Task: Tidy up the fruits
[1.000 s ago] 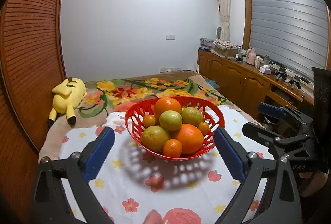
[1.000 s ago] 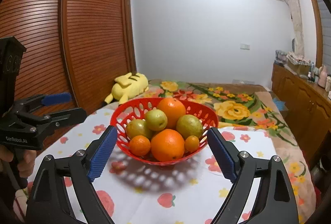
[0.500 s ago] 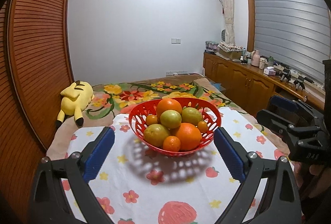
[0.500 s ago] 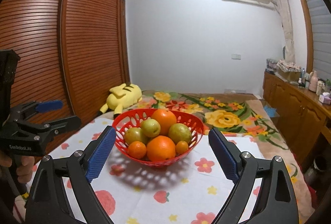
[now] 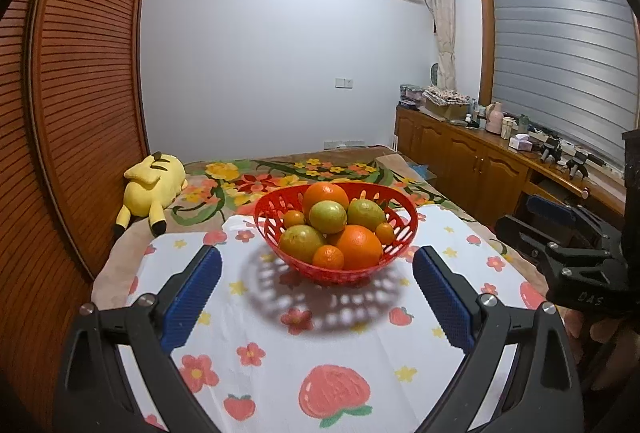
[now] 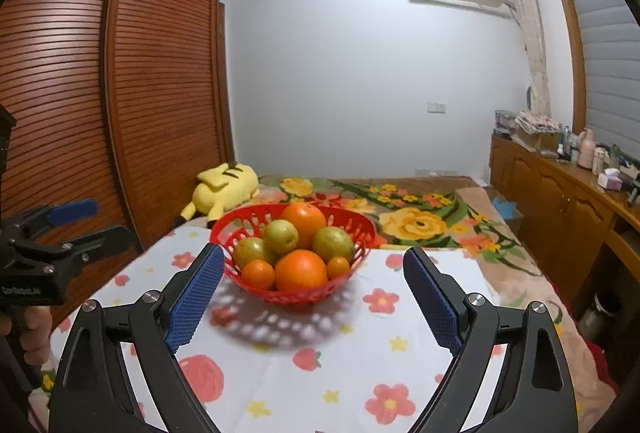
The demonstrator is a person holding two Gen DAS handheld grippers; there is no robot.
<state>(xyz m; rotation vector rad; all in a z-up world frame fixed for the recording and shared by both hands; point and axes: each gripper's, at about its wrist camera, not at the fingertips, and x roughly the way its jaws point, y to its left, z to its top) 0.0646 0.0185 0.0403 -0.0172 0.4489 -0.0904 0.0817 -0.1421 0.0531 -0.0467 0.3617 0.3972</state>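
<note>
A red slotted basket (image 5: 402, 233) (image 6: 360, 229) stands on the flowered white cloth, heaped with large oranges (image 5: 357, 246) (image 6: 300, 269), green fruits (image 5: 328, 215) (image 6: 281, 236) and small tangerines (image 5: 328, 257) (image 6: 258, 273). My left gripper (image 5: 318, 265) is open, its blue pads well short of the basket with nothing between them. My right gripper (image 6: 314, 265) is open too, also back from the basket and empty. Each gripper shows at the edge of the other's view, held by a hand.
The table with the white cloth (image 5: 320, 345) abuts a bed with a floral blanket (image 6: 420, 221) and a yellow plush toy (image 5: 154, 185). A slatted wooden wardrobe (image 6: 100, 93) runs along the left. A cluttered wooden sideboard (image 5: 480, 161) lines the right wall.
Both grippers have drawn back from the basket, which now looks smaller and farther away. More of the cloth shows in front. Both stay open and empty.
</note>
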